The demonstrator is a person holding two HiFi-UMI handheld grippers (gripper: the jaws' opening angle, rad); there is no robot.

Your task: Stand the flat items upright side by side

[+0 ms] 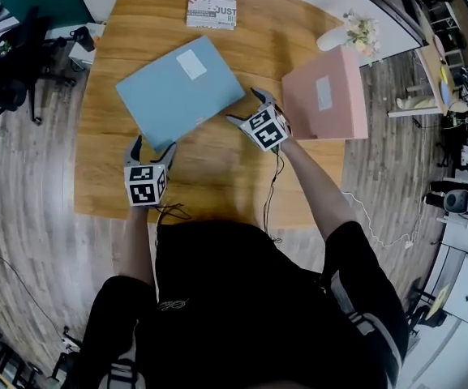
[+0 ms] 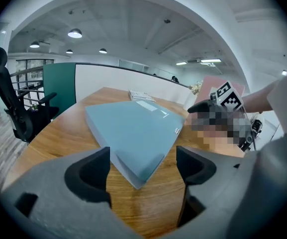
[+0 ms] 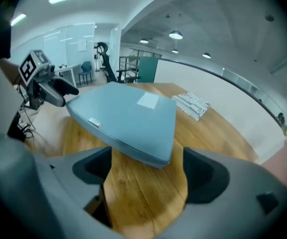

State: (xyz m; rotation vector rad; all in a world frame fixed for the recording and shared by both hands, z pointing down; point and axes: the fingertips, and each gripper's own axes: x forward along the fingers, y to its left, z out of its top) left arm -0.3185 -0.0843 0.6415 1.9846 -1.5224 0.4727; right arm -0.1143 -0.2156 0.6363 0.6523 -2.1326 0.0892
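Left claw: jaws spread wide, nothing pinched. The near corner of the blue box sits just ahead of it, lined up with the gap between the jaws. The pads are clear of it on both sides, no contact.

Right claw: jaws also spread wide and empty. It points at the blue box from the opposite side. That side's corner is just ahead of its jaws and centred in the gap, with bare tabletop directly under the jaws. No contact here either.

The blue box lies flat on the tabletop between the two claws, with a pale label on its top face.

The pink box is just beside the right claw, on its outer side, away from the blue box. It has a pale label facing up in the head view. I can't tell whether it is flat or upright.

The printed book lies flat well beyond both claws at the far edge of the tabletop, past the blue box. A vase of flowers stands beyond the pink box.
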